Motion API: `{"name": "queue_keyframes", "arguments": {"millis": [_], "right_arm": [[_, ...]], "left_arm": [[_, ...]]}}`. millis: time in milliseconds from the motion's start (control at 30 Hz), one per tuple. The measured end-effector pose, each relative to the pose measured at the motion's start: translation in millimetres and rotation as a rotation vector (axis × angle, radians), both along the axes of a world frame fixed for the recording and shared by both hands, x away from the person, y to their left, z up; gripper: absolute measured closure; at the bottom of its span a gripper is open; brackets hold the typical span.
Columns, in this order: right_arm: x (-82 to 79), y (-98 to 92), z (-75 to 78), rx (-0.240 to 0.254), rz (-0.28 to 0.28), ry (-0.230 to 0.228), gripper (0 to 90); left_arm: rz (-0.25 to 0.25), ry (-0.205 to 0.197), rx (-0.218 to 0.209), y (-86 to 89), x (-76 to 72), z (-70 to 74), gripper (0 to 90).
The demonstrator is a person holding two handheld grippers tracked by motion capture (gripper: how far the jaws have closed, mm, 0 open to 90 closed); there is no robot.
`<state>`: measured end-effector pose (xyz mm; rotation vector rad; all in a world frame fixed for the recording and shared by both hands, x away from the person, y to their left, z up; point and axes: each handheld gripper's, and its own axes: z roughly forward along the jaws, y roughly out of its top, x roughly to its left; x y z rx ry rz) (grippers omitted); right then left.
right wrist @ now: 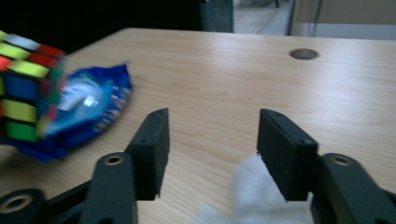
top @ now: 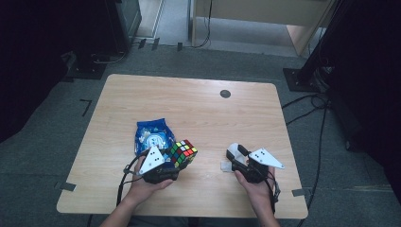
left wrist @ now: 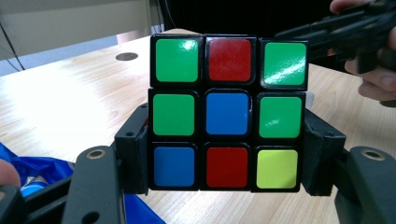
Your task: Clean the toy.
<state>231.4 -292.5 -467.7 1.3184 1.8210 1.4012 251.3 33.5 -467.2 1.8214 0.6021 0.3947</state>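
On table | left tool [left wrist: 226, 158] grips cube [left wrist: 227, 112] | right tool [right wrist: 212, 154] wide | bag [top: 152, 135] print unreadable

The high view looks forward and down over the whole bench [top: 198, 109]. The left gripper view sits close behind the puzzle cube [left wrist: 228, 112], facing across the bench. The right gripper view rides low over the wood; both share the cube and blue packet [right wrist: 88, 107].
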Motion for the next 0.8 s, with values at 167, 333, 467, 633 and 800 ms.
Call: {"name": "queue_keyframes", "arguments": {"millis": [167,333,467,633,800], "right_arm": [[-8.5,24.8,18.8,0.130,0.095,0.011,30.3],[-15.8,56.4,28.2,0.213,0.176,0.065,18.0],[-16.6,70.7,27.1,0.267,0.203,0.108,18.0],[-12.2,77.4,16.8,0.318,0.196,0.192,20.1],[-12.2,77.3,11.3,0.355,0.195,0.225,32.7]], "left_arm": [[-0.016,0.005,0.004,-6.7,-1.8,-2.0,34.1],[-0.039,0.000,0.014,-15.4,-6.0,-3.4,34.1],[-0.054,-0.014,0.027,-24.1,-11.1,-4.0,34.1],[-0.072,-0.029,0.034,-31.9,-16.1,-4.2,34.1],[-0.070,-0.041,0.053,-35.7,-18.9,-4.9,34.0]]}}
